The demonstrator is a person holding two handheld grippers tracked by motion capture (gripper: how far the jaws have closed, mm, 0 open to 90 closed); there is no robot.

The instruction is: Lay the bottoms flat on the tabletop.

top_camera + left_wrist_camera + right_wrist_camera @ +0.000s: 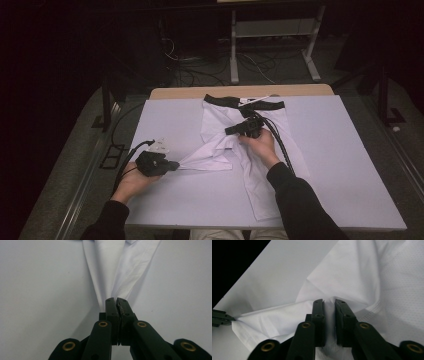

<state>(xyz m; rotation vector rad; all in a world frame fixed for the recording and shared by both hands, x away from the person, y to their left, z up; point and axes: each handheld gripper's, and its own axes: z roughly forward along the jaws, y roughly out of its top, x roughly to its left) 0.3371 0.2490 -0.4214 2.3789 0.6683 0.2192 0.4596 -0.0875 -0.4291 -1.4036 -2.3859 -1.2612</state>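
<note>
1. Dim room; a pale grey tabletop fills the near field, with a metal frame and cables on the floor behind it.
2. White fabric shorts with a black waistband lie at the table's centre, waistband toward the far edge.
3. Left gripper: jaws together, clamped on a corner of one leg's hem, which is drawn out taut toward the table's left side.
4. Right gripper: rests on the shorts' middle, jaws slightly apart, a fold of cloth between them.
</note>
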